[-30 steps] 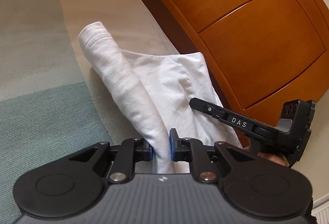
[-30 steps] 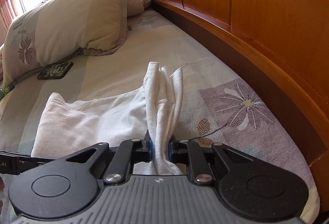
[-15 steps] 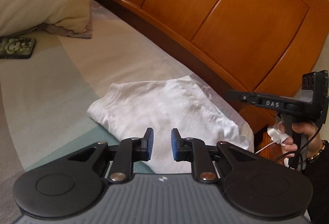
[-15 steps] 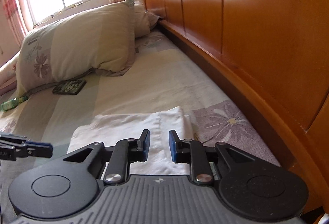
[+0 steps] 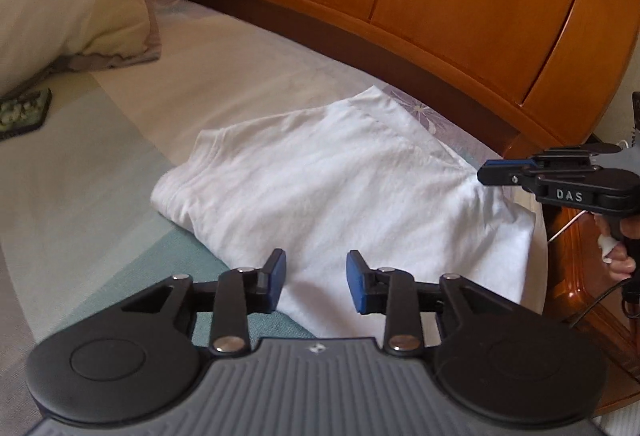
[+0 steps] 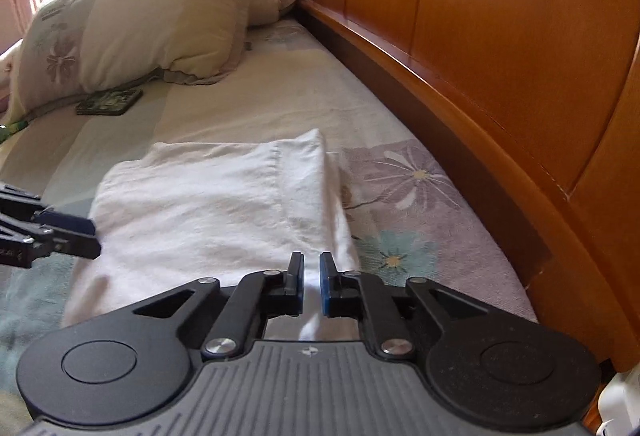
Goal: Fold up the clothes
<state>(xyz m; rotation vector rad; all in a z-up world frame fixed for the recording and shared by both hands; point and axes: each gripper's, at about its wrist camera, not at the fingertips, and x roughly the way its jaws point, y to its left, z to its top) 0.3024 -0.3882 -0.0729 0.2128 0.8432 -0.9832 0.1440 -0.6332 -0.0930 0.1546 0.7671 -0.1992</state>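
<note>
a folded white t-shirt [image 5: 340,196] is laid flat on the bed [image 5: 100,164], near the corner beside the wooden headboard [image 5: 460,4]. the left gripper [image 5: 316,282] is held over the near edge of the shirt with its blue-padded fingers [image 5: 276,278] spread apart and nothing between them. the right gripper [image 6: 311,286] is held over the shirt's edge nearest the headboard, its fingers [image 6: 297,282] parted by a narrow gap, no cloth pinched. a cream pillow [image 6: 152,24] is seen farther up the bed, and a dark patterned phone case [image 6: 110,102] is lying just beside it.
</note>
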